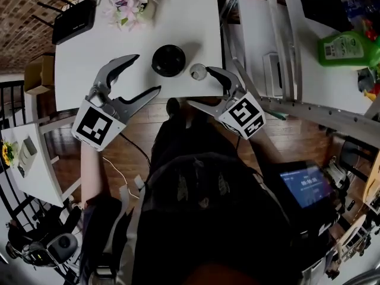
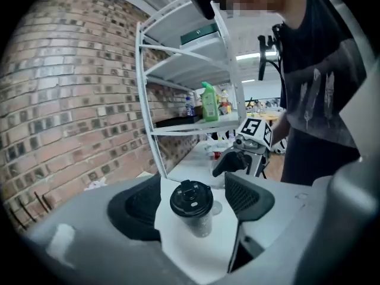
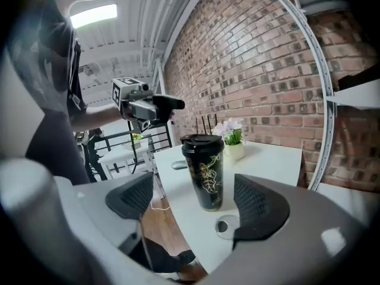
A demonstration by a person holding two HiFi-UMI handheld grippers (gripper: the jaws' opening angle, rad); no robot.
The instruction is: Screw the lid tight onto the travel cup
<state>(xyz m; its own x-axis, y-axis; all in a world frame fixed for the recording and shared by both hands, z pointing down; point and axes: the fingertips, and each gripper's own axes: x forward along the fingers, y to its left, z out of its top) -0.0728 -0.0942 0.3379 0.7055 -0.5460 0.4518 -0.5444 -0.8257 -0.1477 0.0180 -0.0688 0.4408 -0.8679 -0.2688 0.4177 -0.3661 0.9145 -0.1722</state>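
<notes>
Now: your left gripper [image 1: 145,73] and right gripper [image 1: 200,86] have jaws apart, both empty. Clamp the cup [image 3: 205,177] at the table's [image 1: 89,64] front edge and twist the lid [image 1: 168,60] level.

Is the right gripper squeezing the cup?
No, the right gripper has its jaws apart, clear of the travel cup on the table.

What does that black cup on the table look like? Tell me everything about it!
The travel cup is tall, black and shiny, with gold leafy line drawings on its side. A black lid with a small tab sits on top, though how tightly it is screwed on cannot be seen. The cup stands upright near the front edge of the white table. Only the table touches it.
</notes>
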